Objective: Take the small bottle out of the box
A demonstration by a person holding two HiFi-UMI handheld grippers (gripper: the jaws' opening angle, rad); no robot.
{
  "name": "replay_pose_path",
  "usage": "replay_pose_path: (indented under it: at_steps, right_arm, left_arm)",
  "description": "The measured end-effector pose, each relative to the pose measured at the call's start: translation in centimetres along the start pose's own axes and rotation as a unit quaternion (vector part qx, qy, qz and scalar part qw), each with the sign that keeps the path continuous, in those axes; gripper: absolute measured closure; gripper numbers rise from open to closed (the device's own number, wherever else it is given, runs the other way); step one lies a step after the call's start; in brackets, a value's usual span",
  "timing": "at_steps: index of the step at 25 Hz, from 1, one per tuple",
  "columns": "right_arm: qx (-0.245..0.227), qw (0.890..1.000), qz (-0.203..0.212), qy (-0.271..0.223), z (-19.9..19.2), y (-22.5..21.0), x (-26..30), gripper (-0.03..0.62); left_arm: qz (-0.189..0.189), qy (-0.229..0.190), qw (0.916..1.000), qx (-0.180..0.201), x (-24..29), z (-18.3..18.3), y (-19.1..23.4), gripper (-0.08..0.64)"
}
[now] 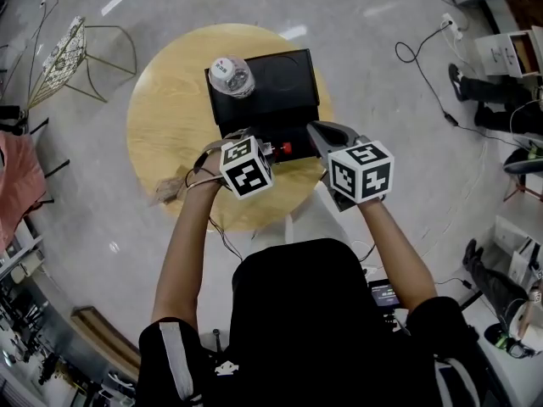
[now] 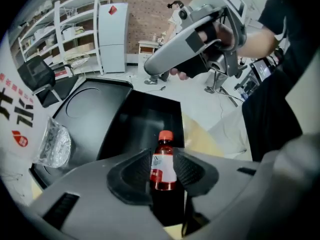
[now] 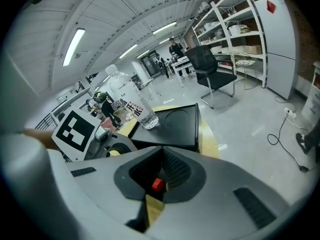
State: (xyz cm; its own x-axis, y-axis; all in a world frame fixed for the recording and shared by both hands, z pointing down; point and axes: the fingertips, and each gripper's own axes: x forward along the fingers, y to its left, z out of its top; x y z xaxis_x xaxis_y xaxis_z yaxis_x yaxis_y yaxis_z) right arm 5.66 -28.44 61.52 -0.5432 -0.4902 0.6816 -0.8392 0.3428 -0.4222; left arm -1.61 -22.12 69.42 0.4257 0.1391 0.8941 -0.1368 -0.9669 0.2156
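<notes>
A: Left gripper (image 2: 159, 154), what do we log?
B: Jaws apart. We see the small bottle (image 2: 162, 166) upright between the pads, red cap (image 2: 165, 135) on top. The pads flank it closely, but we don't read them as pressing.

A: Where's the bottle against the black box (image 1: 254, 124)?
B: In the head view it's at the box's 6 o'clock edge, with the open cavity just behind it. We can't tell whether its base sits inside the box or on the round wooden table (image 1: 165, 125).

A: Right gripper (image 3: 163, 151)?
B: The tips meet and nothing is clamped. We only catch the red cap through the gap lower down. The gripper hovers at the box's 4 o'clock, nose toward 10 o'clock, apart from the bottle.

A: Left gripper's place?
B: At the box's 7 o'clock, pointing roughly to 3 o'clock, across the box's front edge.

A: Anything else we tag?
B: The lid (image 1: 284, 79) is folded open toward 12 o'clock. A clear water bottle (image 1: 231, 75) stands on the lid near its 9 o'clock edge, well apart from both grippers.
</notes>
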Motion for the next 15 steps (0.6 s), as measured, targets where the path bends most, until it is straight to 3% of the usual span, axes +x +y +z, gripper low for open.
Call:
replay_pose_path:
  at_steps: [15]
  right_arm:
    - [0.009,1.0,0.0,0.009,-0.3,-0.6,0.5,0.591]
  left_arm:
    - [-0.079,0.073,0.9937,0.03,1.8,-1.0,-0.4,0.387]
